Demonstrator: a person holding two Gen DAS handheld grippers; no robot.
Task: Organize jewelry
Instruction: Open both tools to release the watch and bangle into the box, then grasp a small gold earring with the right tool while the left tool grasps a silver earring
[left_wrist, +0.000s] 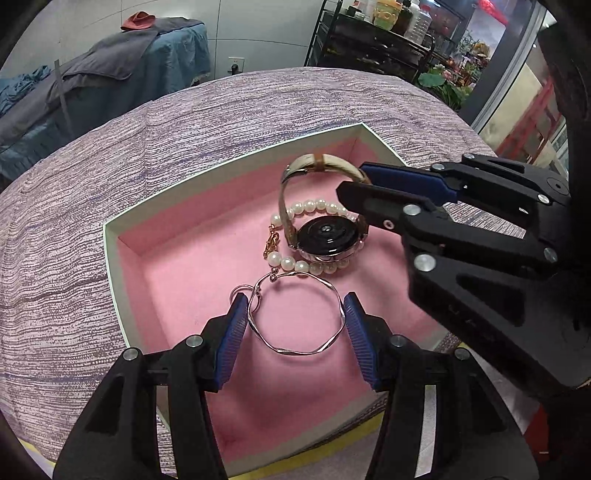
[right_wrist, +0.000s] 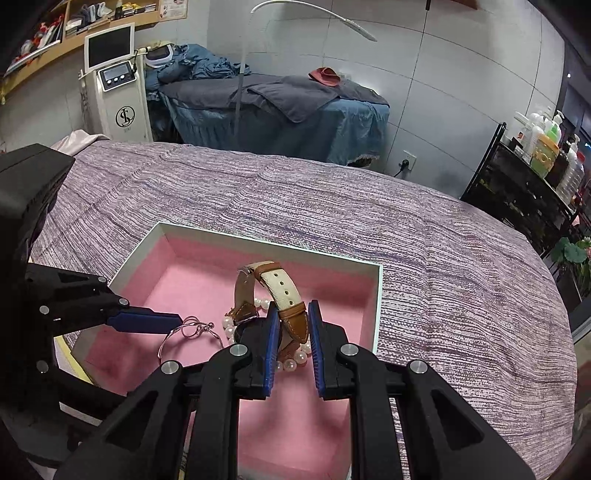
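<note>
A white box with pink lining sits on the purple striped cover. At the box's near side my left gripper is shut on a thin silver bangle, one blue pad on each side of the ring. My right gripper is shut on the brown and cream strap of a watch. The watch's dark round case hangs low over a pearl bracelet that lies on the lining. In the right wrist view the bangle sits at the tip of a left finger.
The purple striped cover spreads wide around the box. A yellow edge shows under the box's near side. Behind stand a blue-covered bed, a white machine with a screen and a black shelf cart with bottles.
</note>
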